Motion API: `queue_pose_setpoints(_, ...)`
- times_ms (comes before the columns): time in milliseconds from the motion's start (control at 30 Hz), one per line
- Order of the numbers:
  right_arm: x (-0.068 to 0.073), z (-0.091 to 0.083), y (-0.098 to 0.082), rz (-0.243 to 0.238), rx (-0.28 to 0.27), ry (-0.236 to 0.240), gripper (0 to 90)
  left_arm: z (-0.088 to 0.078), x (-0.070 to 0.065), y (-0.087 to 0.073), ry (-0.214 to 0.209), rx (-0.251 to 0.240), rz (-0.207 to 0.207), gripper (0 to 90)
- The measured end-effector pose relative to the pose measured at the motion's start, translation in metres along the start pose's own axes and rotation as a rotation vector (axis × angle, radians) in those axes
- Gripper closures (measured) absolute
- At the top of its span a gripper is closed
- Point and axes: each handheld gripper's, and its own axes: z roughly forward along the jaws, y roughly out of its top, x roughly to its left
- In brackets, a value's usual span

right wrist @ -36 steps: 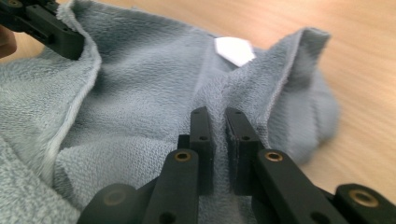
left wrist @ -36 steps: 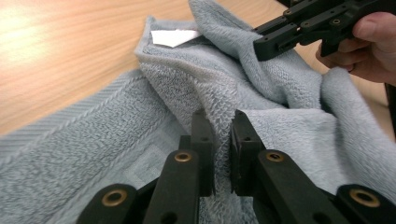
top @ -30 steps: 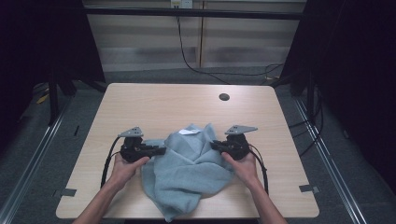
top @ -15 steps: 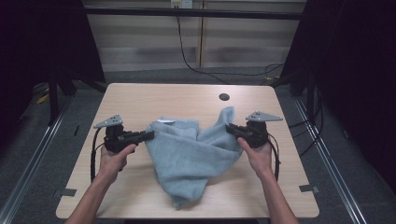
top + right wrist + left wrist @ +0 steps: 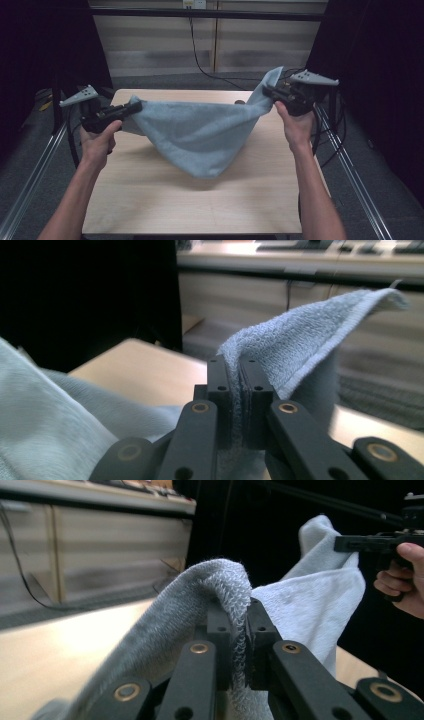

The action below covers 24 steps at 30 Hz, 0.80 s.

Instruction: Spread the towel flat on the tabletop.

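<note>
Towel [image 5: 200,132] sags between left hand-held gripper [image 5: 134,107] and right hand-held gripper [image 5: 267,93], each clamped on a corner; best pulled apart evenly above the surface [image 5: 150,200].

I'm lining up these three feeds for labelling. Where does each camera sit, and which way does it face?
High view: above the person's side, looking forward and down at the table; both forearms, left tool and right tool hold the towel.
Left gripper view: rides the left tool, looking along its jaws toward the right hand.
Right gripper view: rides the right tool, facing the cabinets.
Shared: all three show the grey towel.
</note>
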Motion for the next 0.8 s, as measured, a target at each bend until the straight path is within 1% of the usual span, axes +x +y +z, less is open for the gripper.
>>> queue_pose_setpoints(67, -0.003, -0.006, 0.014, 0.008, -0.037, -0.009, 85.9, -0.004, -0.003, 0.008, 0.011, -0.018, 0.012, 84.8)
queue_pose_setpoints(133, -0.003, -0.013, 0.022, 0.014, -0.081, -0.011, 85.9, -0.009, -0.007, 0.009, 0.007, -0.024, 0.037, 84.8)
queue_pose_setpoints(167, -0.002, -0.017, 0.022, 0.013, -0.088, -0.013, 85.9, -0.01, -0.01, 0.005, 0.007, -0.018, 0.045, 84.8)
queue_pose_setpoints(233, 0.001, -0.021, 0.012, -0.011, -0.062, -0.022, 86.0, -0.01, -0.013, -0.008, -0.002, 0.015, 0.049, 84.7)
queue_pose_setpoints(267, 0.003, -0.022, 0.002, -0.019, -0.042, -0.022, 86.0, -0.01, -0.014, -0.018, -0.007, 0.034, 0.045, 84.6)
queue_pose_setpoints(333, 0.004, -0.025, -0.026, -0.013, 0.002, -0.015, 86.0, -0.009, -0.016, -0.041, -0.021, 0.087, 0.036, 84.6)
queue_pose_setpoints(400, 0.004, -0.03, -0.058, 0.006, 0.043, -0.006, 86.0, -0.008, -0.018, -0.065, -0.033, 0.143, 0.029, 84.6)
queue_pose_setpoints(500, 0.008, -0.041, -0.104, 0.027, 0.111, -0.007, 86.0, -0.01, -0.022, -0.1, -0.051, 0.215, 0.005, 84.5)
queue_pose_setpoints(533, 0.01, -0.046, -0.12, 0.03, 0.134, -0.001, 86.0, -0.01, -0.023, -0.107, -0.056, 0.227, 0.0, 84.4)
queue_pose_setpoints(567, 0.012, -0.049, -0.129, 0.034, 0.144, -0.002, 86.0, -0.01, -0.026, -0.116, -0.068, 0.257, -0.011, 84.4)
queue_pose_setpoints(600, 0.014, -0.055, -0.142, 0.039, 0.159, -0.006, 86.0, -0.01, -0.029, -0.121, -0.076, 0.274, -0.009, 84.3)
queue_pose_setpoints(667, 0.019, -0.064, -0.158, 0.051, 0.177, -0.014, 85.9, -0.011, -0.037, -0.134, -0.103, 0.32, 0.006, 83.8)
queue_pose_setpoints(733, 0.024, -0.072, -0.172, 0.054, 0.213, -0.021, 85.7, -0.013, -0.043, -0.143, -0.125, 0.356, 0.012, 83.1)
queue_pose_setpoints(800, 0.029, -0.08, -0.184, 0.033, 0.257, -0.035, 84.8, -0.015, -0.047, -0.149, -0.154, 0.372, 0.002, 80.0)
